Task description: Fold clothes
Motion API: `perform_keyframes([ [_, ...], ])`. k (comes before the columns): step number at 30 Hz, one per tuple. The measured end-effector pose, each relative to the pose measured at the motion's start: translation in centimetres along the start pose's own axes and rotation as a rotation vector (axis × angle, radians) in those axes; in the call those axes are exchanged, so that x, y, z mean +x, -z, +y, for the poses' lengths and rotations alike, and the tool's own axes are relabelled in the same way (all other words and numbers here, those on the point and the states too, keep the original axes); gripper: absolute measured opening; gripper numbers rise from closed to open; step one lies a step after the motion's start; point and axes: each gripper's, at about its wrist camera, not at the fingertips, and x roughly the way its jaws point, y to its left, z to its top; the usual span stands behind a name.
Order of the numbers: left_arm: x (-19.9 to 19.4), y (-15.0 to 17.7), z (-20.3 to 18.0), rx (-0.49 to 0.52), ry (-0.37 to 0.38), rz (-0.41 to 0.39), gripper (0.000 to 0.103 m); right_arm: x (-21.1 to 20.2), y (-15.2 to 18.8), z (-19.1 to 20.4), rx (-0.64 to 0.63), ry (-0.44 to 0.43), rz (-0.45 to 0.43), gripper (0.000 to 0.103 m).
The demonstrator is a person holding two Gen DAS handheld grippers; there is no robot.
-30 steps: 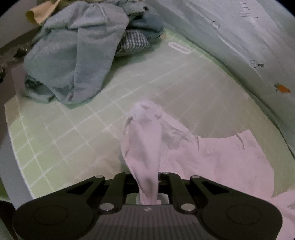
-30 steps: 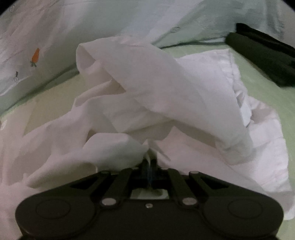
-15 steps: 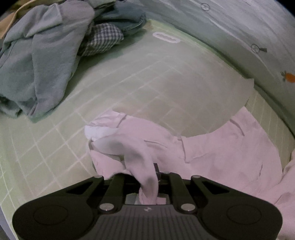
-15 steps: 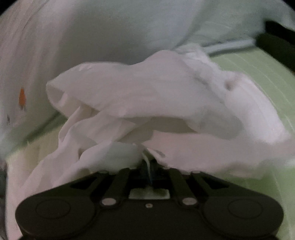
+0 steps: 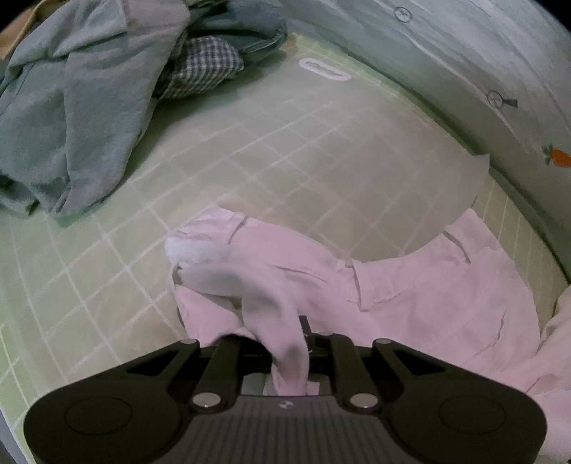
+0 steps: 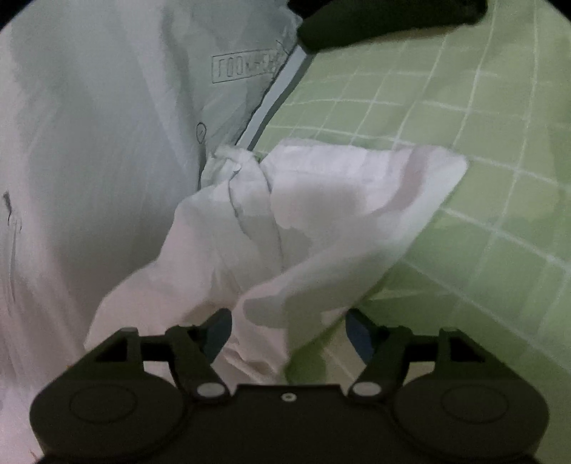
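White garment (image 5: 410,296) spread on the green checked sheet (image 5: 285,160), which serves as the landmark throughout.

Left wrist view: the left gripper (image 5: 291,360) has its 2 jaws nearly closed and just easing apart, and a twisted strip of the white garment still runs up from between them. The fabric beyond that strip lies rumpled on the near part of the sheet, with belt loops and a seam showing; the rest of it reaches toward the sheet's right-hand edge. A heap of grey-blue clothes (image 5: 71,107) sits at the sheet's far left corner, with a checked cloth (image 5: 203,64) tucked against it. A small white label (image 5: 324,69) is printed on the sheet near its far edge. A pale quilt (image 5: 464,53) with a carrot motif (image 5: 558,157) borders the sheet along its far and right sides.

Right wrist view: the right gripper (image 6: 287,333) has its 2 jaws standing wide and opening; a fold of the white garment (image 6: 321,221) lies loosely between them, and neither pad (image 6: 217,332) presses on it. The garment here rests at the sheet's left margin, partly against the pale quilt (image 6: 89,142). A dark folded item (image 6: 385,21) lies at the sheet's far edge. The view is motion-blurred.
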Motion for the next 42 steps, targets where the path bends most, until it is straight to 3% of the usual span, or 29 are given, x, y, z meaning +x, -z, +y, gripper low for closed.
perform_keyframes([
  [2,0.0,0.0,0.3,-0.025,0.010,0.003,0.015,0.7,-0.4,0.4,0.004,0.004,0.000,0.073],
  [3,0.0,0.0,0.4,-0.034,0.014,0.004,0.015,0.8,-0.5,0.5,-0.006,0.013,0.004,0.059],
  [4,0.0,0.1,0.5,-0.039,0.016,0.003,0.015,0.7,-0.4,0.6,-0.023,0.025,0.011,0.034],
  [5,0.0,0.2,0.5,-0.044,0.018,0.003,0.015,0.5,-0.5,0.6,-0.036,0.032,0.016,0.022],
  [7,-0.1,0.3,0.6,-0.050,0.020,0.001,0.015,-1.0,-0.8,-0.2,-0.028,0.024,0.004,0.013],
  [11,-0.1,0.5,1.0,-0.058,0.031,0.001,0.016,-6.6,-1.9,-1.8,-0.065,0.050,-0.095,0.009],
  [16,-0.2,0.8,1.6,-0.071,0.050,0.004,0.017,-16.9,-4.0,-4.9,-0.063,0.087,-0.278,0.008],
  [19,-0.3,0.8,2.0,-0.078,0.062,0.009,0.017,-23.2,-4.5,-5.2,-0.090,0.128,-0.390,0.007],
  [22,-0.4,0.8,2.3,-0.086,0.089,0.026,0.018,-28.9,-5.1,-4.3,-0.111,0.114,-0.501,0.007],
  [26,-0.3,1.1,2.2,-0.084,0.105,0.040,0.018,-31.4,-6.1,0.6,-0.268,0.078,-0.613,0.007],
  [29,-0.2,1.1,1.9,-0.079,0.097,0.037,0.018,-29.2,-6.5,5.1,-0.429,0.054,-0.640,0.007],
  [31,-0.1,1.1,1.9,-0.084,0.096,0.036,0.018,-25.9,-6.8,7.5,-0.534,0.063,-0.584,0.008],
  [32,-0.1,1.1,1.9,-0.086,0.095,0.035,0.018,-23.6,-7.1,8.2,-0.568,0.080,-0.514,0.009],
  [34,-0.1,1.1,1.9,-0.092,0.096,0.034,0.018,-18.4,-7.7,9.0,-0.611,0.127,-0.330,0.021],
  [36,-0.2,1.2,2.1,-0.101,0.103,0.031,0.018,-16.1,-6.8,8.8,-0.642,0.124,-0.219,0.029],
  [37,-0.4,1.3,2.2,-0.107,0.106,0.030,0.019,-15.3,-6.1,8.6,-0.656,0.117,-0.171,0.040],
  [38,-0.5,1.4,2.3,-0.112,0.109,0.027,0.020,-15.3,-5.5,8.0,-0.651,0.097,-0.145,0.046],
  [40,-0.5,1.8,2.4,-0.116,0.109,0.020,0.021,-16.9,-4.9,5.8,-0.574,0.037,-0.135,0.071],
  [42,-0.5,2.0,2.3,-0.106,0.099,0.019,0.022,-17.7,-4.5,2.6,-0.500,0.068,-0.134,0.077],
])
